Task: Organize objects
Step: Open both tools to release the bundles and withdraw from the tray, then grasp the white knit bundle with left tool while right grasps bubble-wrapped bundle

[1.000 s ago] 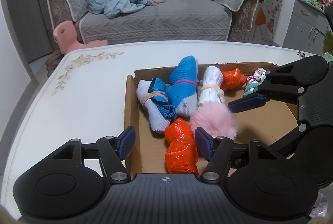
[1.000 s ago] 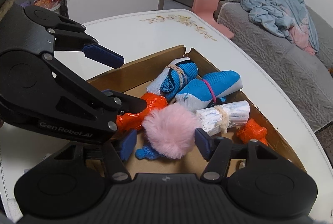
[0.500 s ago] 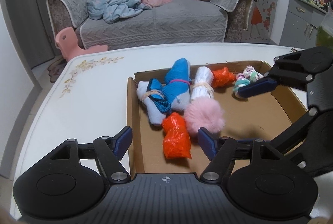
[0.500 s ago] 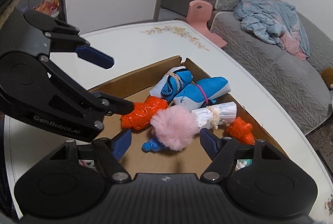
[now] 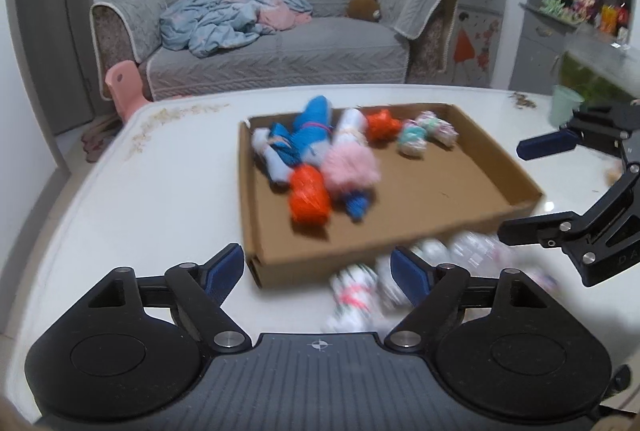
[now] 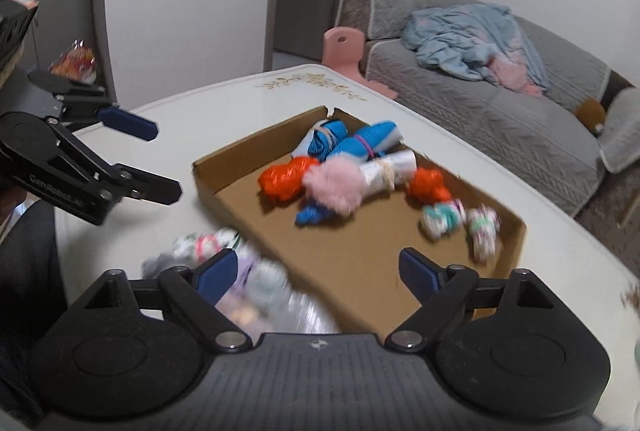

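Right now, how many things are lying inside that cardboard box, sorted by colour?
Blue bundles: 3
Orange bundles: 2
Pastel bundles: 2
Pink pom-pom: 1
White roll: 1
Total in the cardboard box: 9

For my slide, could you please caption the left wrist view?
Open left tool hovers before cardboard box of bundled items.

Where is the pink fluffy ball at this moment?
The pink fluffy ball lies inside the cardboard box, in its far left part in the left wrist view, touching the orange bundle and the white roll.
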